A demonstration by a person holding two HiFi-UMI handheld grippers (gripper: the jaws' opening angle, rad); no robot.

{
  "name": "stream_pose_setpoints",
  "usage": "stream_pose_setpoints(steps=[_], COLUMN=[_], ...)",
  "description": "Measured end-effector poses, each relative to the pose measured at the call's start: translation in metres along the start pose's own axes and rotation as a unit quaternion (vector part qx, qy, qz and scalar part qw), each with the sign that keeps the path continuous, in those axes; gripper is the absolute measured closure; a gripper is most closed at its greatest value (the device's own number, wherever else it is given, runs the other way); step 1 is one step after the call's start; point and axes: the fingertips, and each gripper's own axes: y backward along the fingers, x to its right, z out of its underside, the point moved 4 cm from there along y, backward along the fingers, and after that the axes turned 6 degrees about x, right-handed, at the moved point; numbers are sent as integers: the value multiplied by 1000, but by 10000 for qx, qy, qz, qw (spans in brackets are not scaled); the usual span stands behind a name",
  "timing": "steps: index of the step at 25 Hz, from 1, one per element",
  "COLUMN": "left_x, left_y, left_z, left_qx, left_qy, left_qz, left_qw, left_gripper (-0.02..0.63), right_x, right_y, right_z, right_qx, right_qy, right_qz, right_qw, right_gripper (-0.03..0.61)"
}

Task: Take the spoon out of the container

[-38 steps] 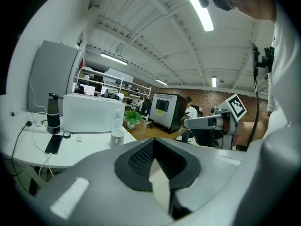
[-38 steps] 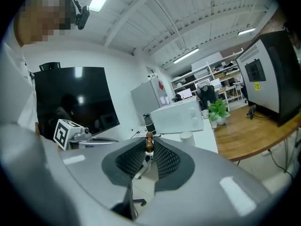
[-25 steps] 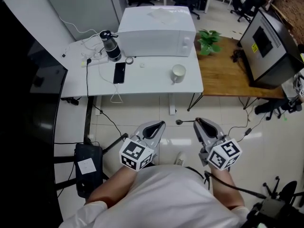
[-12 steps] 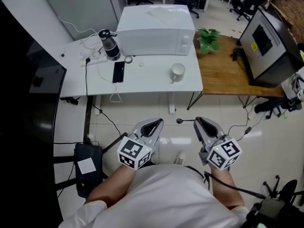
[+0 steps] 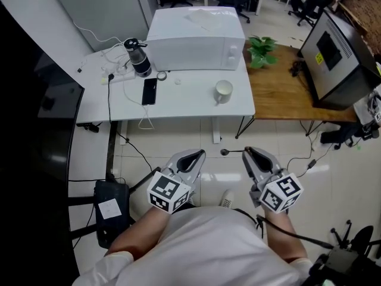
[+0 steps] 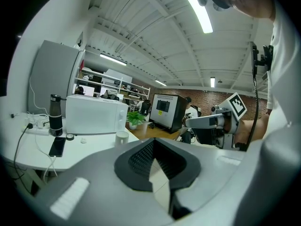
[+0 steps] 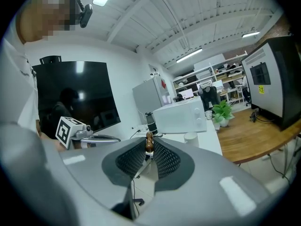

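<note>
Spoon (image 5: pixel 224 152), seemingly brown-handled, pinched in right gripper (image 5: pixel 246 152) (left gripper (image 5: pixel 203 153) closed, empty), well short of white table (image 5: pixel 184 103)

Pale glossy tiled floor (image 5: pixel 178 151). White table (image 5: pixel 178 103) against a white wall (image 5: pixel 30 22), with a grey cabinet (image 5: pixel 101 5) behind it. Wooden table (image 5: pixel 286 94) touches its right end. Big dark screen (image 5: pixel 36 130) at left, another screen (image 5: pixel 333 49) at right. Brick wall (image 5: pixel 363 2) far right, office chairs (image 5: pixel 309 8) near it. White beamed ceiling (image 6: pixel 155 41), strip lights (image 6: pixel 200 11) on. Shelves (image 6: pixel 110 79) at the back.
</note>
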Motion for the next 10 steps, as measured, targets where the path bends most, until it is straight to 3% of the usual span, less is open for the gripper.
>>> stream_pose_setpoints(steps=[10], left_x=[-5], left_y=[1], left_z=[-4], left_qx=[34], left_qy=[-13], left_qz=[-57], left_qw=[10000], left_gripper=[609], right_x=[-1], right_y=[-3], right_z=[-3], right_qx=[-20], right_qy=[55], right_qz=[-45], right_qw=[10000], right_gripper=[523])
